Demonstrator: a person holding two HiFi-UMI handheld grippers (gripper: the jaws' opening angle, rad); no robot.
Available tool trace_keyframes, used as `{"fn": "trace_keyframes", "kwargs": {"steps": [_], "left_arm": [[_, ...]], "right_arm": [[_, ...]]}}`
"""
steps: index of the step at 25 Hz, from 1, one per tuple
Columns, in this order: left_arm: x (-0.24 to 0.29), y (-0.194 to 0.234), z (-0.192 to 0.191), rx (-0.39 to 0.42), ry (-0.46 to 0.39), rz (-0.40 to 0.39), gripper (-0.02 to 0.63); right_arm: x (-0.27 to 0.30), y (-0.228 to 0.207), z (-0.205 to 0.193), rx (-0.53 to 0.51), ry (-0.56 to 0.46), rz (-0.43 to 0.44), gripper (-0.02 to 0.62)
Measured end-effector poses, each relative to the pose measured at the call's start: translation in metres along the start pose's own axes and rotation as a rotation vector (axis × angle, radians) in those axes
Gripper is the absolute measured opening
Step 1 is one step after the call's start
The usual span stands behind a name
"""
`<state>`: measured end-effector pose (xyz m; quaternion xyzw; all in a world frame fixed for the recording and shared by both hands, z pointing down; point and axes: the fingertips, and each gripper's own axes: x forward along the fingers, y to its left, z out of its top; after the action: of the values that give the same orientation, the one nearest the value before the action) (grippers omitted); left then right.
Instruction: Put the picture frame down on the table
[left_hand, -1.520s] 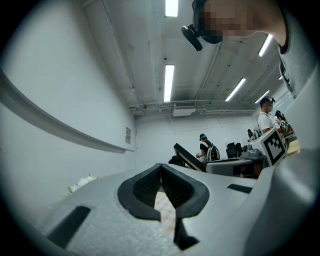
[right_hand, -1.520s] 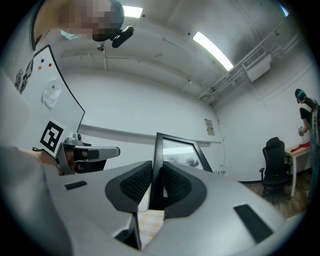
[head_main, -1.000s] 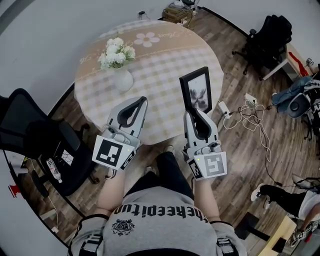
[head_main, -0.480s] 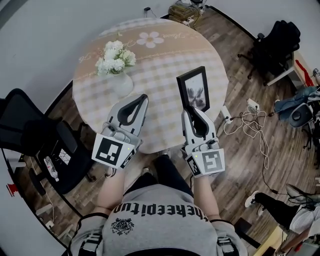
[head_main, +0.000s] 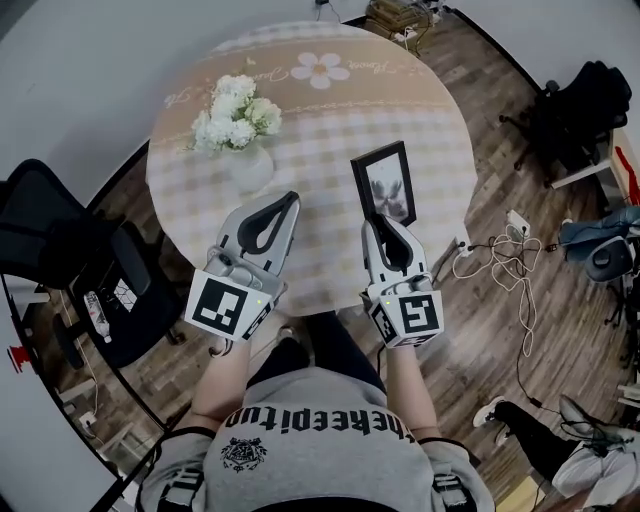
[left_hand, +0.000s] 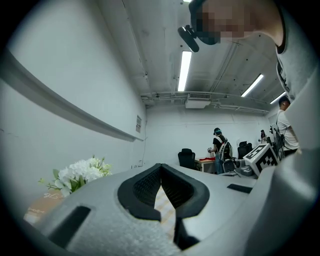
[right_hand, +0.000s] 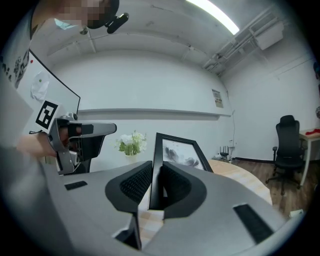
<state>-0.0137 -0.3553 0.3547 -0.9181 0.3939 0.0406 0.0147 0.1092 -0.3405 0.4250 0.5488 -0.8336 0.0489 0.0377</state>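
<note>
The right hand-held gripper (head_main: 385, 222) (right_hand: 156, 172) has its two jaws squeezed tight on the picture frame (head_main: 385, 185) (right_hand: 179, 151). The jaws pinch the thin black side of the frame, down near its bottom corner. The frame stands up tall, and its picture (gray blotches on white) faces to the person's right. It is over the near right part of the round desk (head_main: 330, 110), close to the rim. I cannot tell if its bottom edge touches the desk or hangs just above it.

The left hand-held gripper (head_main: 291, 198) (left_hand: 161, 167) has its jaw tips pressed together with nothing between them. Through the hole behind the tips you can see a bit of the checked cloth (head_main: 300, 150) that covers the desk. This gripper hangs over the near left part of the desk, beside the other gripper but apart from it.

A vase (head_main: 248, 165) with white flowers (head_main: 238, 115) (left_hand: 80, 175) (right_hand: 131, 142) stands on the left side of the desk, farther away than the left gripper. It is well apart from the frame.

A black office chair (head_main: 60, 250) stands on the wooden floor (head_main: 480, 330) to the left of the desk. Some cables (head_main: 500, 255) lie on that floor to the right.
</note>
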Motion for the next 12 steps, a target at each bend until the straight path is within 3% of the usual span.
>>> {"fn": "trace_keyframes", "kwargs": {"steps": [12], "left_arm": [[0.008, 0.026, -0.034, -0.026, 0.062, 0.07, 0.015]], "right_arm": [[0.037, -0.013, -0.092, 0.041, 0.222, 0.05, 0.069]]}}
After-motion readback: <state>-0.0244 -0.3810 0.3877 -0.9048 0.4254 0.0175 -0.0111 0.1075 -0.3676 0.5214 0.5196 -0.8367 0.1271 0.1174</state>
